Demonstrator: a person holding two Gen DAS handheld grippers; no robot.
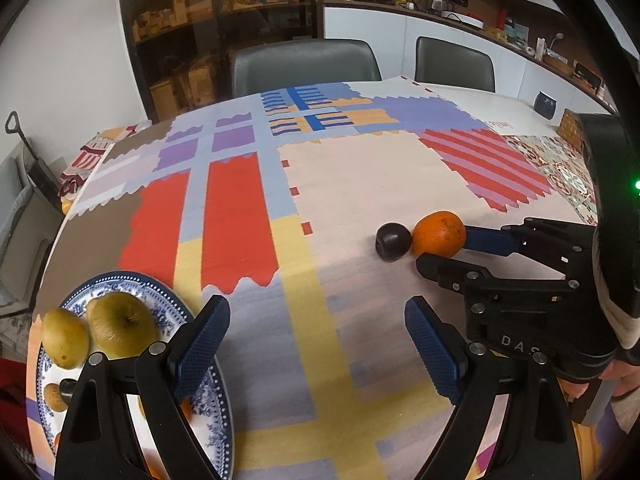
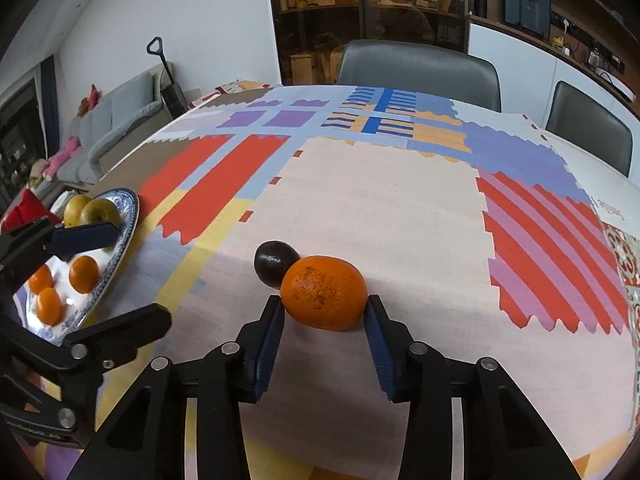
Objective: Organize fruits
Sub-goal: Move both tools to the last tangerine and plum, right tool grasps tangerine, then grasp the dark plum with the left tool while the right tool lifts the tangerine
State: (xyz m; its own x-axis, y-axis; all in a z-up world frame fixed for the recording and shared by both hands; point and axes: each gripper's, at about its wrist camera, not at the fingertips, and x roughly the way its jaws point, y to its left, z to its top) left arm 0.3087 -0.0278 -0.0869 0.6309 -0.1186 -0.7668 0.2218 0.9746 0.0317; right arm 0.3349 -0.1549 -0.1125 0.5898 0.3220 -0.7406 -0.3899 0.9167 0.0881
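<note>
Fingers point(image 2: 266, 346) of the right gripper point(image 2: 325, 312) bracket the orange point(image 2: 323, 292): one blue pad meets its left flank, the other its right flank. Both pads appear to touch the peel, so I read this as a grip just made, jaws narrowed to the fruit's width. The orange rests on the patterned tablecloth point(image 2: 380, 200), not lifted.

Landmark: the orange.
- Dark plum point(image 2: 275, 262) touches the orange on its far left side, beyond the left pad. Pad and plum look close but apart.
- Blue-and-white plate point(image 2: 128, 220) lies well to the left of the orange, at the table edge. It holds two green apples point(image 2: 100, 210) and three small mandarins point(image 2: 83, 274).
- Left gripper point(image 1: 316, 344) hangs left of the orange, between it and the plate, jaws wide, nothing between them.

Key relation: the orange's long axis runs across the gap between the right pads, so they clamp it end to end, the widest way. The fruit sits at the pad tips, not deep in the jaws. The right hand is clearly the nearer one.

Judgement: next comes a lift and a carry left to the plate. Risks: the tip hold slipping on a round fruit; the plum rolling once its neighbour leaves.
</note>
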